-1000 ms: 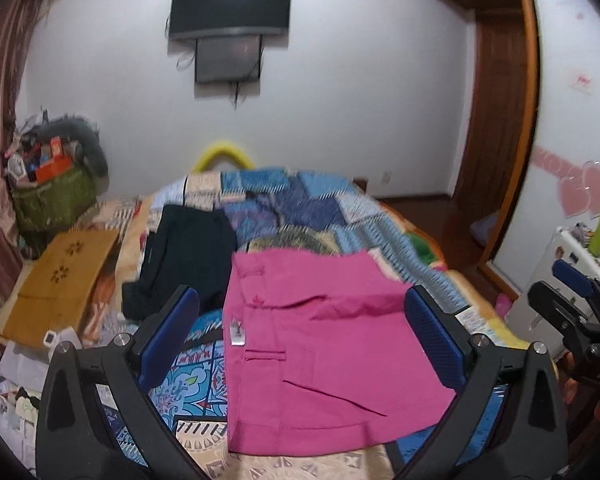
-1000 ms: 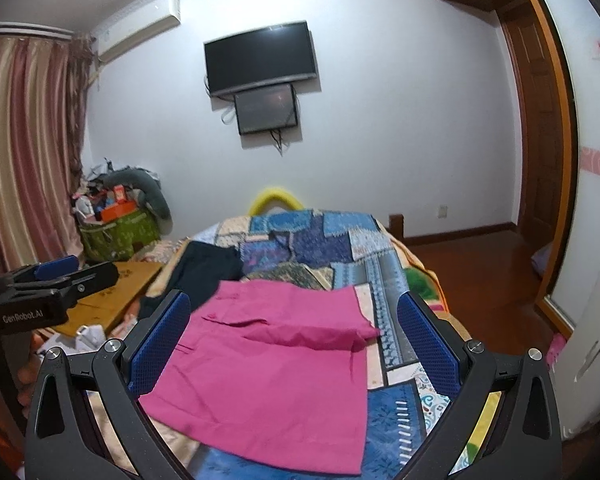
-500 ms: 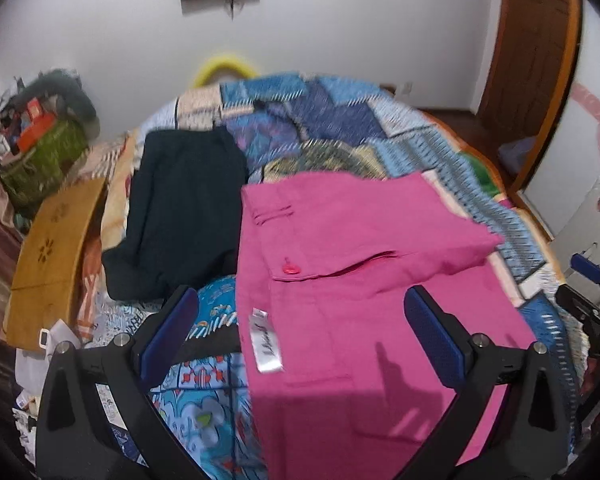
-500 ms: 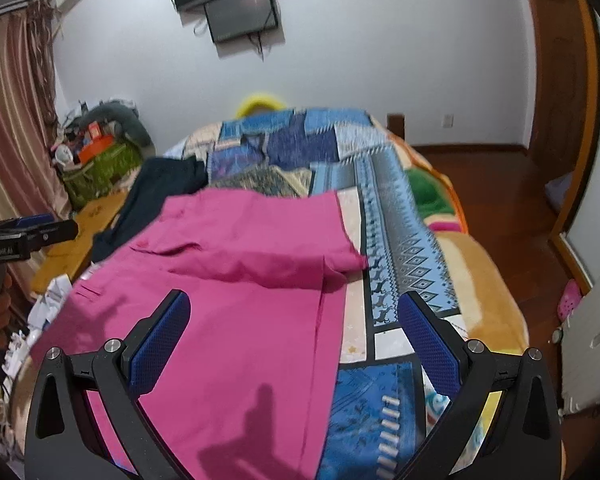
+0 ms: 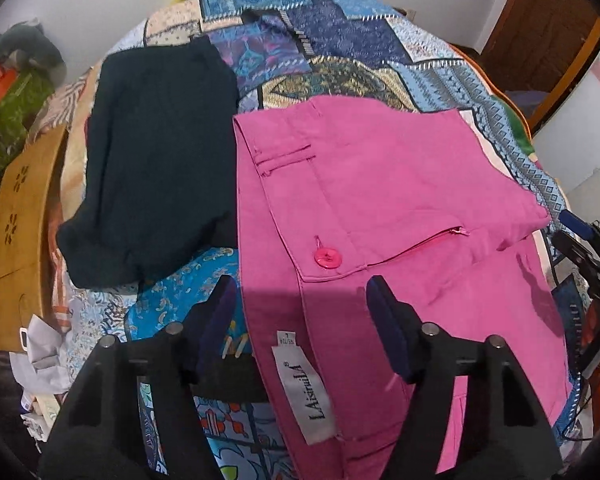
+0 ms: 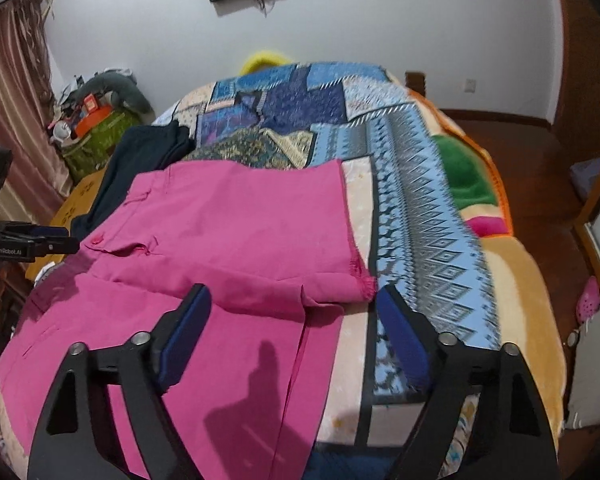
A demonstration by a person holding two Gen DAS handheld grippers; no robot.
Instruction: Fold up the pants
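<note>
Pants lie crosswise ahead of us: waistband edge between our spread left tool, hem corner, seemingly untouched, before our spread right tool.

Pants: bright pink, pink button
Folded garment: black
Bedspread: blue patchwork, diamond bands
Gripper pads: navy
</note>
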